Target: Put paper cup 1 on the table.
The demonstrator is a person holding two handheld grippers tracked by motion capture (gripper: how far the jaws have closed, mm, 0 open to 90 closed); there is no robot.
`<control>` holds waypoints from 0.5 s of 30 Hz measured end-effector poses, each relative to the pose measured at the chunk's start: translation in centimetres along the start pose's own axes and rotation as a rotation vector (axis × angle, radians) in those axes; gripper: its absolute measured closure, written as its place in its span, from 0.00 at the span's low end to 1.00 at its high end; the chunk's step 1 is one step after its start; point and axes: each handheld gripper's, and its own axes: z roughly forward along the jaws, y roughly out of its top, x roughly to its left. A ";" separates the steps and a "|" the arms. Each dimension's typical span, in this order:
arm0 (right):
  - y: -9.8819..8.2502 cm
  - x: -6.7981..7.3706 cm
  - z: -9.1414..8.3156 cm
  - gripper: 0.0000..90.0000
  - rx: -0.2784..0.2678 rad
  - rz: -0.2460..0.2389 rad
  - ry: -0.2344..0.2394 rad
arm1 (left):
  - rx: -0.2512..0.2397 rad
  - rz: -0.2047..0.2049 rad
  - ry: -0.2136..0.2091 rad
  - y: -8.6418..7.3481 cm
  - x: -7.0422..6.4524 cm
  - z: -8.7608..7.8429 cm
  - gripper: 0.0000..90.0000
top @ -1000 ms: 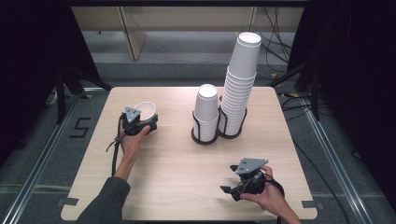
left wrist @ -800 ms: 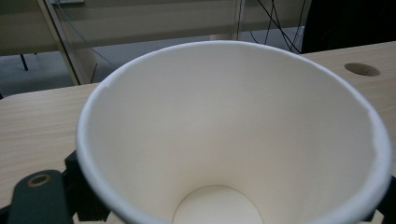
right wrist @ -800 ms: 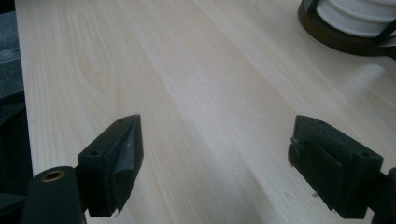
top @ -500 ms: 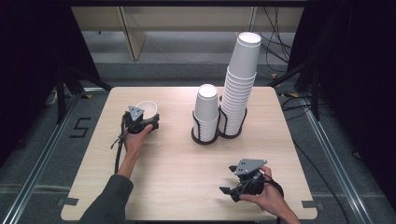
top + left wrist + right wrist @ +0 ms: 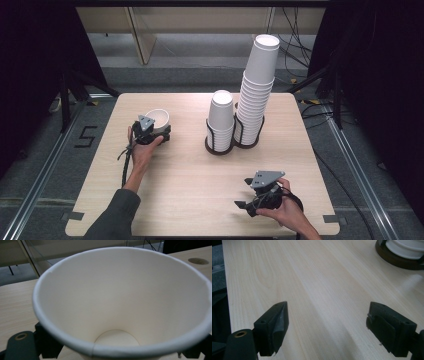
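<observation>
An upright white cup point(image 5: 159, 119) is held between the jaws of the left gripper point(image 5: 150, 131) on the table point(image 5: 190, 170), well left of the holder point(image 5: 220, 145) with its two cup stacks. The right gripper point(image 5: 257, 192), jaws spread wide, is held near the table's front edge, before the holder.

A pale wooden tabletop point(image 5: 190, 180) stands on grey carpet floor point(image 5: 45, 165), black curtains point(image 5: 35, 60) at nine and three o'clock, cables point(image 5: 300, 47) at one.
</observation>
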 end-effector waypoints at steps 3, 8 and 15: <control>0.0 0.0 0.1 0.21 -0.003 -0.014 0.003 | 0.034 0.000 -0.001 -0.1 0.1 0.0 0.16; 0.0 0.3 0.0 0.21 0.006 0.008 0.007 | 0.074 0.014 -0.002 -0.6 0.2 -0.3 0.16; 0.0 0.0 0.1 0.21 -0.005 -0.019 0.001 | 0.091 0.008 -0.007 -1.2 0.1 -1.0 0.16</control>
